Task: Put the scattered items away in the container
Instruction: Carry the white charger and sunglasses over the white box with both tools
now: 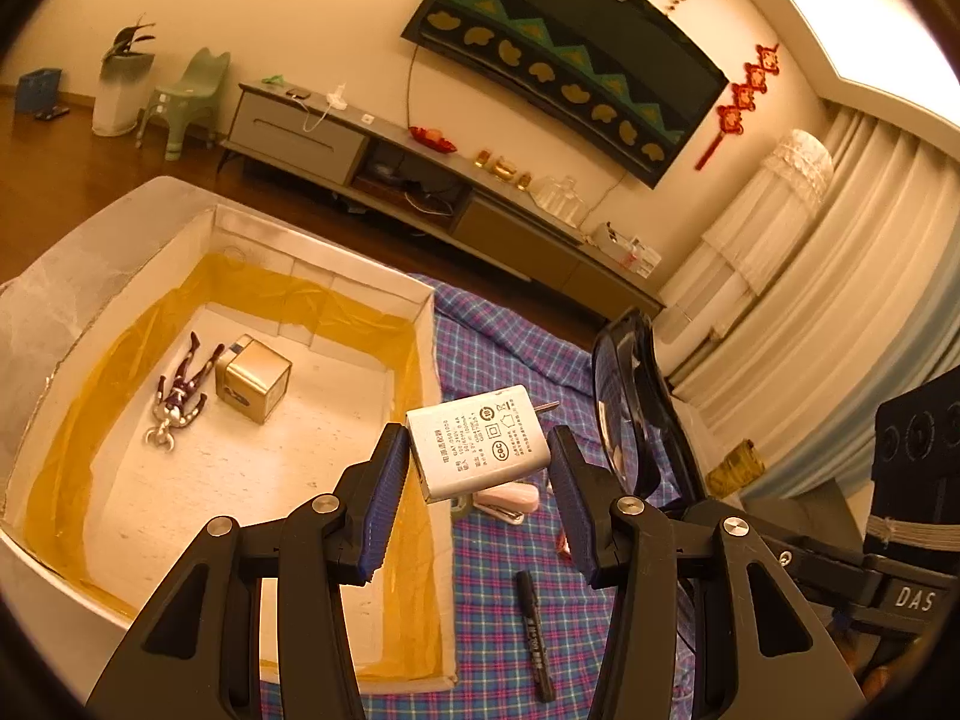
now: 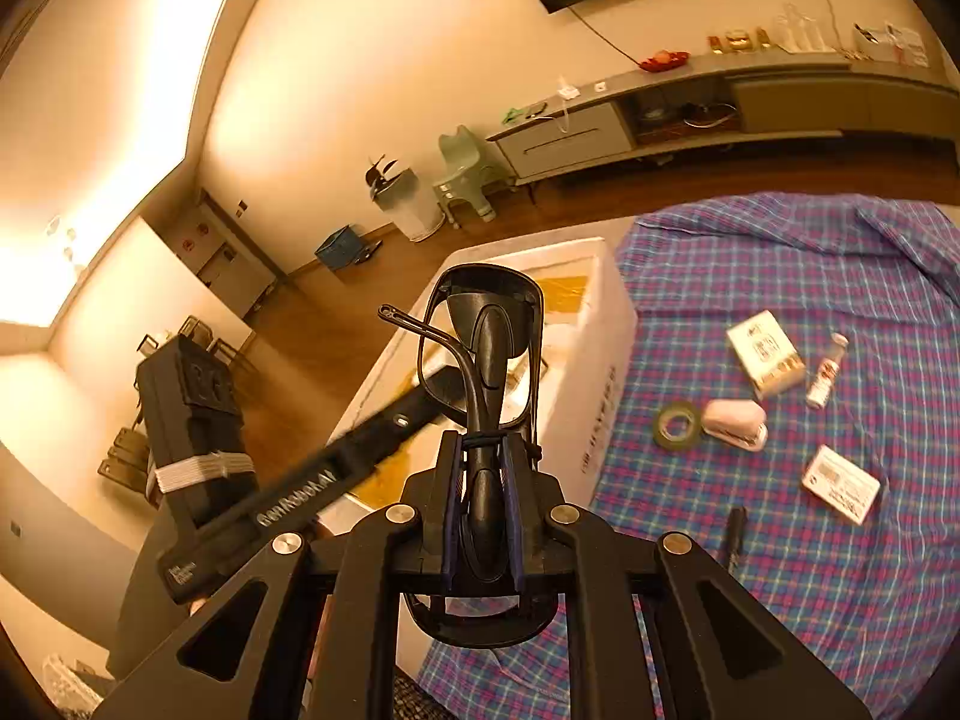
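Note:
My left gripper (image 1: 477, 456) is shut on a white charger plug (image 1: 480, 444), which hangs over the right wall of the white foam box (image 1: 336, 300) lined in yellow. Inside the box lie a toy figure (image 1: 180, 390) and a gold cube tin (image 1: 255, 378). My right gripper (image 2: 483, 468) is shut on a pair of black glasses (image 2: 480, 324), folded and standing up between the pads, above the near corner of the box (image 2: 606, 372). The glasses (image 1: 630, 408) also show just right of the plug in the left wrist view.
On the plaid cloth (image 2: 840, 600) lie a pink stapler (image 2: 735, 423), a tape roll (image 2: 677, 425), a small carton (image 2: 765, 360), a little bottle (image 2: 827, 371), a card pack (image 2: 840, 483) and a black marker (image 1: 536, 636). A TV cabinet (image 1: 360, 138) stands at the far wall.

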A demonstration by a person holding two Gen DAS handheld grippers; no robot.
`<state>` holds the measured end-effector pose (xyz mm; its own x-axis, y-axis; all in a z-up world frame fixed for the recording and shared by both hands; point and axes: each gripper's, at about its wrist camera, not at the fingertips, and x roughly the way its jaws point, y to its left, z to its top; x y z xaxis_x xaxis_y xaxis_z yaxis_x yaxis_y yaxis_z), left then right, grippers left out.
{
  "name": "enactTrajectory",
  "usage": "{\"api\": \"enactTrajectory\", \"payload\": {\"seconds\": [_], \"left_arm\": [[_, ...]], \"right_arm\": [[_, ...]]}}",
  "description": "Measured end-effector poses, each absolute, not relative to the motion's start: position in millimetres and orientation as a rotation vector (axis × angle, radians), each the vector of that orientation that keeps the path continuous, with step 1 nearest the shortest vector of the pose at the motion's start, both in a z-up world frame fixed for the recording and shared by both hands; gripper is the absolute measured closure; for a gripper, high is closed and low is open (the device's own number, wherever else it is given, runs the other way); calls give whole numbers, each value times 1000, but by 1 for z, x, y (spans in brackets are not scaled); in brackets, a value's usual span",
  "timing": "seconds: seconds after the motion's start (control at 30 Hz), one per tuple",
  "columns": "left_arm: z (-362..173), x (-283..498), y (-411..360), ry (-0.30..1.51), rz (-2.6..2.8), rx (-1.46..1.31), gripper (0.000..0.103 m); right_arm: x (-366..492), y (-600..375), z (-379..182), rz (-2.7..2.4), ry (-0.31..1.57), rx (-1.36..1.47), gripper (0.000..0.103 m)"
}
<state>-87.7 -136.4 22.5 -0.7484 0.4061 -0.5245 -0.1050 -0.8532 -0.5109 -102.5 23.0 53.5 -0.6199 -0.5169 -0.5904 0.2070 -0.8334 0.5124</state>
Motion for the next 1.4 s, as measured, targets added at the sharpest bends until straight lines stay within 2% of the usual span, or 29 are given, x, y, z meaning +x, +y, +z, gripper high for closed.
{"api": "enactTrajectory", "payload": {"seconds": [0.67, 1.4], "left_arm": [[4, -113, -211, -941, 2695, -1048, 54], [-33, -139, -233, -1156, 2650, -1236, 54]], "right_arm": [[-168, -57, 56, -2376, -394, 1090, 89], [-234, -83, 27, -2380, -323, 1202, 89]]}}
